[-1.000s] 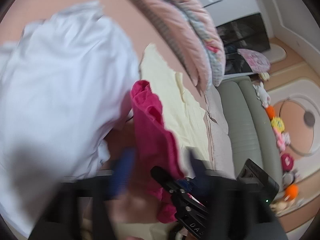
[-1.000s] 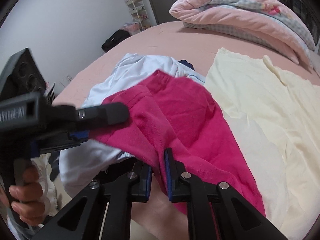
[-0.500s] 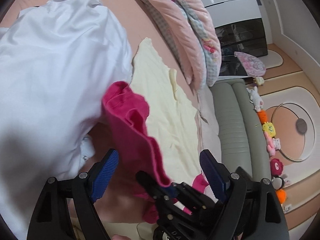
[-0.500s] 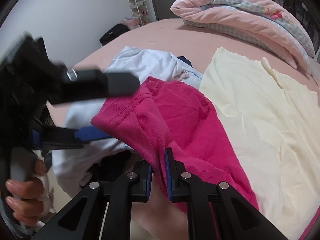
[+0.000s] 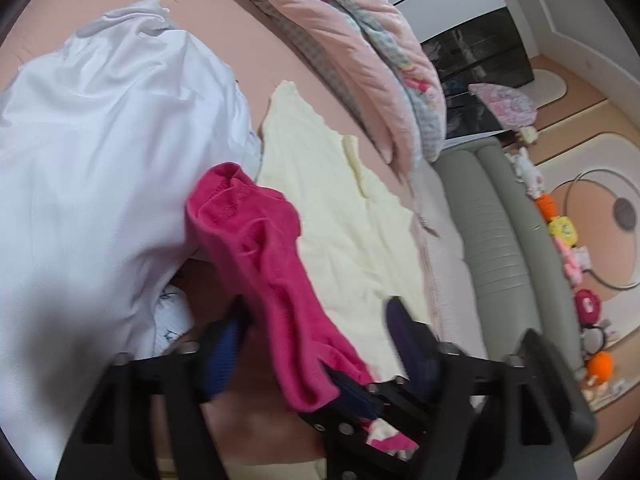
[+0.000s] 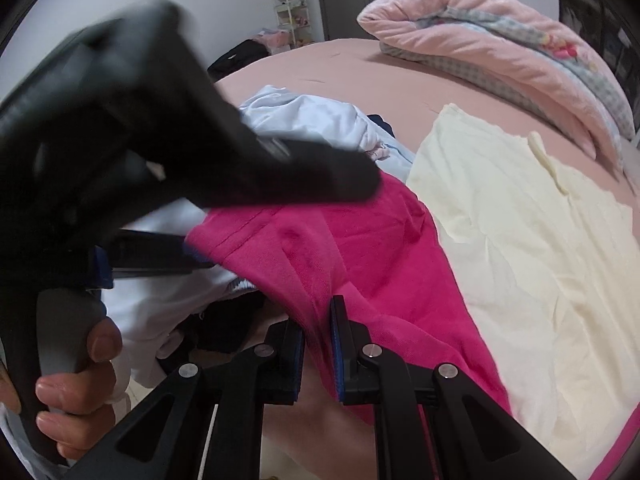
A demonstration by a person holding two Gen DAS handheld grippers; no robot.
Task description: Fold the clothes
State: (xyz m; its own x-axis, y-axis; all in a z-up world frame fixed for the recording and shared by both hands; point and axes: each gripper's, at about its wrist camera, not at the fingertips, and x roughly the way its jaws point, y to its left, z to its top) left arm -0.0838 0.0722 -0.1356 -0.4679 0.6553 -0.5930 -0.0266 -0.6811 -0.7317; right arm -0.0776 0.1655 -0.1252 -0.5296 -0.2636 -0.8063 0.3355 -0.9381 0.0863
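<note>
Right wrist view: right tool [image 6: 318,354] clamps pink garment [image 6: 360,248]; left tool [image 5: 316,344] jaws closing around its hem, not yet pinching. Grab hem squarely before spreading on bed [image 6: 320,64].

blurred: left gripper [image 5: 316,344] fingers [image 5: 224,356] | hidden: magenta garment [image 6: 360,248] edge behind them

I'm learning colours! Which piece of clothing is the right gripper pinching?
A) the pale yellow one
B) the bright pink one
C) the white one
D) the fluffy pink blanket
B: in the right wrist view the right gripper is shut on a fold of the bright pink garment, while the pale yellow garment lies flat beside it on the bed.
</note>
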